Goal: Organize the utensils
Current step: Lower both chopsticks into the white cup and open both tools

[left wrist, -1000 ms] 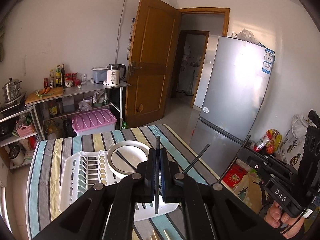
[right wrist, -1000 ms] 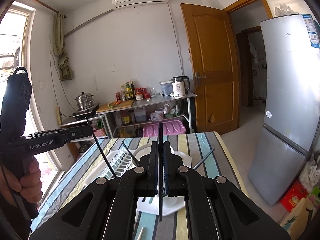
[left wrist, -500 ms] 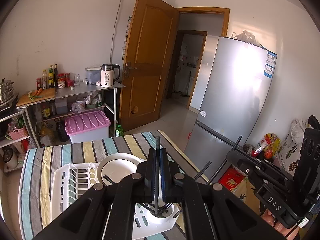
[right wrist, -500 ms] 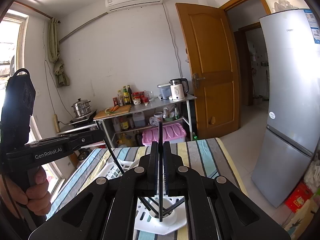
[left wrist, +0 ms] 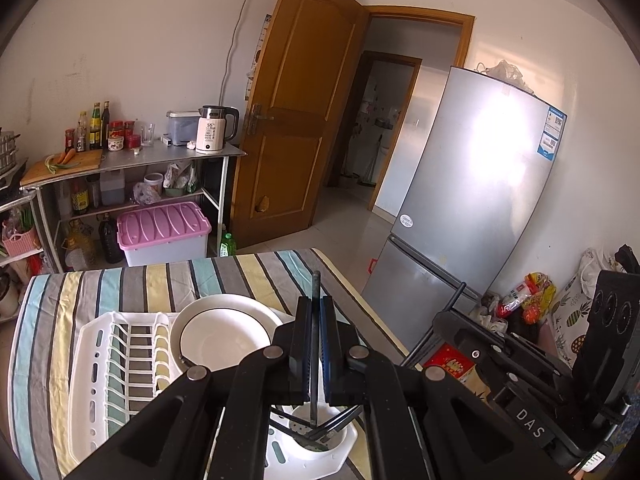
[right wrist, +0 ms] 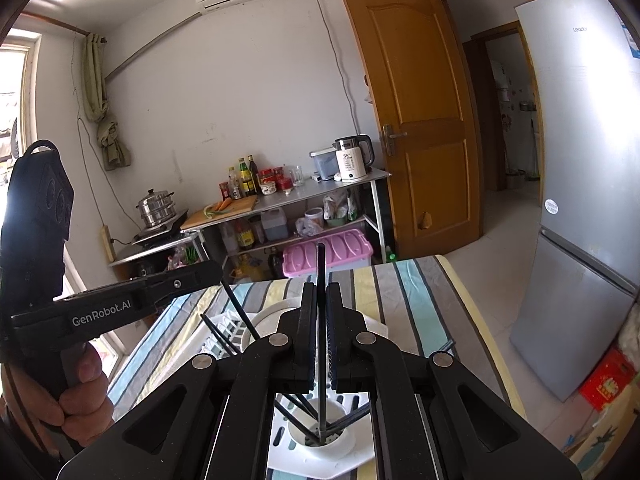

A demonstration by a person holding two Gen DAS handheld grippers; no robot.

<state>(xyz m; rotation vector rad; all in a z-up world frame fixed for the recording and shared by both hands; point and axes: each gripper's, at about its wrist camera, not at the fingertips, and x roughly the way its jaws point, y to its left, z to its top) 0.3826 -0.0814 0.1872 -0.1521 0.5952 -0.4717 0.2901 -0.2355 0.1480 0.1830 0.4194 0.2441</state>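
My left gripper (left wrist: 315,308) is shut on a black chopstick (left wrist: 315,288) that stands upright between its pads. The chopstick's lower end reaches into the white round utensil cup (left wrist: 340,446) at the near corner of the dish rack (left wrist: 120,364). My right gripper (right wrist: 320,292) is shut on a second black chopstick (right wrist: 320,268), and its tip is down inside the same cup (right wrist: 340,446). Several other black chopsticks (right wrist: 296,420) lean in the cup. Each gripper shows at the side of the other's view: the right gripper (left wrist: 464,326), the left gripper (right wrist: 192,276).
A white plate (left wrist: 224,340) stands in the rack on the striped tablecloth (left wrist: 168,280). The table's right edge (right wrist: 476,320) drops to the floor beside a silver fridge (left wrist: 472,200). A metal shelf (right wrist: 304,196) with bottles and a kettle stands behind the table.
Both grippers moved forward and down over the rack's near corner. The lower ends of the two held chopsticks now sit in the utensil cup. Both stayed shut.
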